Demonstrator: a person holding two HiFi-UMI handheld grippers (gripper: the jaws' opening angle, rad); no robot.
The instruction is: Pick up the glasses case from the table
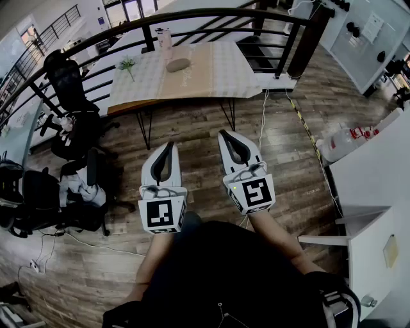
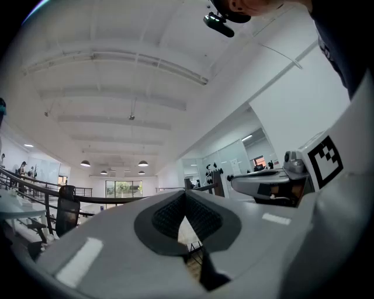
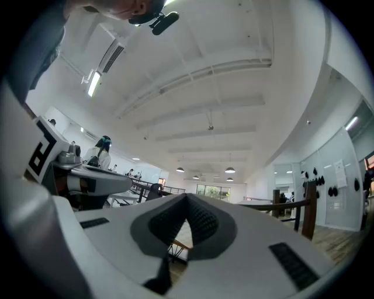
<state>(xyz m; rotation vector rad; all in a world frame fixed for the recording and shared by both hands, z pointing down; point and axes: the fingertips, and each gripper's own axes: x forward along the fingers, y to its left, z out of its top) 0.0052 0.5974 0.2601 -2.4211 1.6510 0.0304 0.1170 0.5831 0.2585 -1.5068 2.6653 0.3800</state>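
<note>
The glasses case, a brownish oval, lies on a table with a pale checked cloth at the far side of the head view. Both grippers are held side by side over the wooden floor, well short of that table. The left gripper has its jaws together at the tips, with nothing between them. The right gripper is shut and empty too. In the left gripper view the left gripper points slightly upward toward the ceiling. The right gripper points the same way in its own view. The case does not show in either gripper view.
On the table stand a pale bottle and a small plant. Black office chairs crowd the left. A dark railing curves behind the table. A white cabinet stands at the right, and cables trail along the floor.
</note>
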